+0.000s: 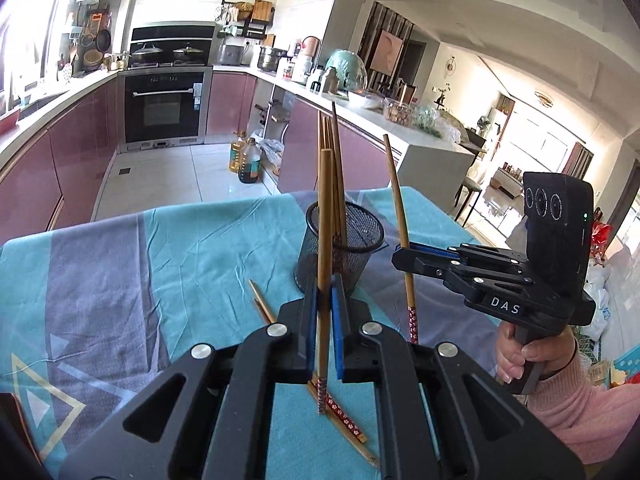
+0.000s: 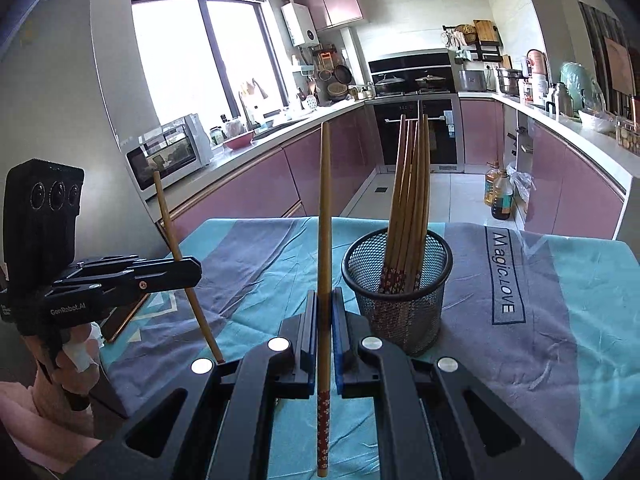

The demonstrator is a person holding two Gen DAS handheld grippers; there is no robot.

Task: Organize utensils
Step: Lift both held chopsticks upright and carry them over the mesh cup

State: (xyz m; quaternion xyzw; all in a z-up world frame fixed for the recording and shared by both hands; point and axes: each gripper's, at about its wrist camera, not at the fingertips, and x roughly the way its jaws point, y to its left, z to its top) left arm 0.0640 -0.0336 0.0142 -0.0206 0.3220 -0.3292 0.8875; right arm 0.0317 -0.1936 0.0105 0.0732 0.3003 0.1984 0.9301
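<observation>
My left gripper [image 1: 325,292] is shut on a wooden chopstick [image 1: 325,200] that stands upright, patterned end down, above the table. My right gripper [image 2: 325,300] is shut on a second upright chopstick [image 2: 325,200]. A black mesh cup [image 2: 396,292] on the teal and grey cloth holds several chopsticks [image 2: 408,200]; it stands just ahead and to the right of the right gripper. In the left wrist view the cup [image 1: 352,236] sits right behind my left gripper's fingers, and the right gripper [image 1: 400,254] hangs beside it. Loose chopsticks [image 1: 344,412] lie on the cloth beneath.
The left gripper [image 2: 192,270], held by a hand, appears at the left of the right wrist view, with a dark flat object [image 2: 124,316] under it. Two more chopstick ends [image 1: 262,304] lie left of the cup. Oil bottles [image 1: 248,156] stand on the kitchen floor beyond the table edge.
</observation>
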